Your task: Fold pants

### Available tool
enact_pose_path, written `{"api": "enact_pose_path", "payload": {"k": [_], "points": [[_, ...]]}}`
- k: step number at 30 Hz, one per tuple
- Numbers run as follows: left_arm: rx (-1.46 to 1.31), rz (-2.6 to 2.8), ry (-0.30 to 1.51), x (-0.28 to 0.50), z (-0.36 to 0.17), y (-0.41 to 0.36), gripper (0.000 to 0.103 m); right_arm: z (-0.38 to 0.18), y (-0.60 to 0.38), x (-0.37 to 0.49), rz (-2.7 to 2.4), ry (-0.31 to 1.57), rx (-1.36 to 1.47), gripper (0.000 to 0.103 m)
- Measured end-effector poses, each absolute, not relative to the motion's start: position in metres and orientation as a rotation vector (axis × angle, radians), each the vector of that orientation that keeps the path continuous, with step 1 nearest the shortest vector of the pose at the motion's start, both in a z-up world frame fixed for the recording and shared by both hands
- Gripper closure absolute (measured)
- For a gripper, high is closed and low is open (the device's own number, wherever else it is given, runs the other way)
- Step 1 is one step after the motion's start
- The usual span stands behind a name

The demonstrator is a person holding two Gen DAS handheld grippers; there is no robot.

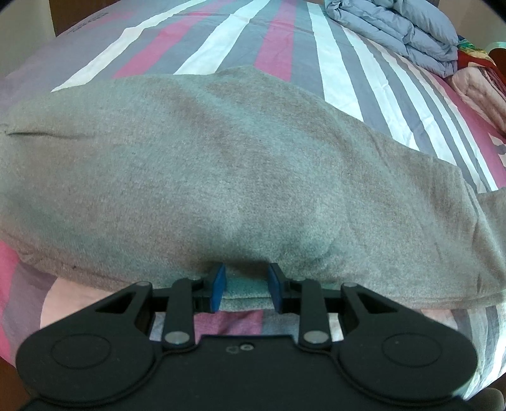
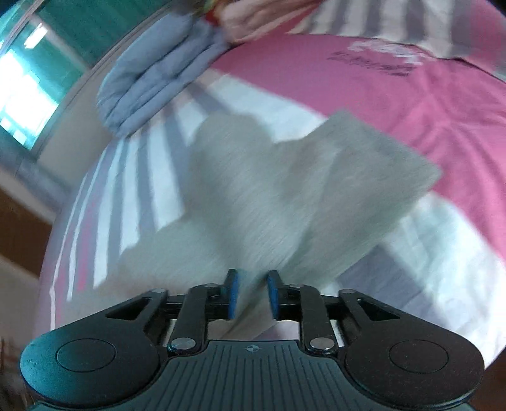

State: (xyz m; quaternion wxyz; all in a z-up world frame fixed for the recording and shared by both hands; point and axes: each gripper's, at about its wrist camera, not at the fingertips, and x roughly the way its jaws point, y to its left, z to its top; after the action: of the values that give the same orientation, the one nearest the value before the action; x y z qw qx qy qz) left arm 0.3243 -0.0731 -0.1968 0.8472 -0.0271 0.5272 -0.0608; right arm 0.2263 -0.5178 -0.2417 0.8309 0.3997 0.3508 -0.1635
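Note:
The grey pants [image 1: 221,177] lie folded on a striped bed and fill the left wrist view. My left gripper [image 1: 246,286] sits at their near edge, its blue pads apart with a bit of the grey hem between them, not pinched. In the right wrist view, which is motion-blurred, the grey pants [image 2: 284,189] hang as a lifted flap over the bed. My right gripper [image 2: 253,294] has its blue pads a little apart with a thin edge of the grey cloth running between them. Whether the pads grip the cloth I cannot tell.
The bed sheet [image 1: 278,41] has pink, grey and white stripes. A folded blue quilt [image 1: 398,28] lies at the far right, also in the right wrist view [image 2: 151,76]. Pink bedding [image 1: 477,91] lies beside it. A window [image 2: 28,91] is at far left.

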Motion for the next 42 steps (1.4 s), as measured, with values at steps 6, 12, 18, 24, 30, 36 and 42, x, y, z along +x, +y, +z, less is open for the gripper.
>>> {"api": "enact_pose_path", "payload": {"k": [6,12,18,24,30,36,42], "points": [[-0.055,-0.122,1.116,0.326,-0.197,-0.074,0.083,-0.248,-0.571,0.235,-0.455,0.703,0.912,0.071],[-0.048,-0.110,1.123,0.330,-0.198,-0.076,0.082,-0.266,-0.594,0.263,-0.467,0.737,0.936,0.071],[-0.038,-0.110,1.122,0.331,-0.199,-0.079,0.082,-0.252,-0.592,0.269,-0.454,0.676,0.917,0.096],[-0.034,-0.112,1.112,0.328,-0.200,-0.080,0.082,-0.169,-0.574,0.237,-0.419,0.447,0.674,0.097],[-0.019,-0.114,1.106,0.325,-0.200,-0.083,0.082,-0.229,-0.592,0.196,-0.504,0.604,0.656,0.097],[-0.036,-0.103,1.110,0.324,-0.197,-0.081,0.081,-0.259,-0.587,0.197,-0.535,0.667,0.650,0.096],[-0.030,-0.111,1.105,0.321,-0.194,-0.078,0.081,-0.253,-0.596,0.198,-0.505,0.714,0.698,0.096]]}}
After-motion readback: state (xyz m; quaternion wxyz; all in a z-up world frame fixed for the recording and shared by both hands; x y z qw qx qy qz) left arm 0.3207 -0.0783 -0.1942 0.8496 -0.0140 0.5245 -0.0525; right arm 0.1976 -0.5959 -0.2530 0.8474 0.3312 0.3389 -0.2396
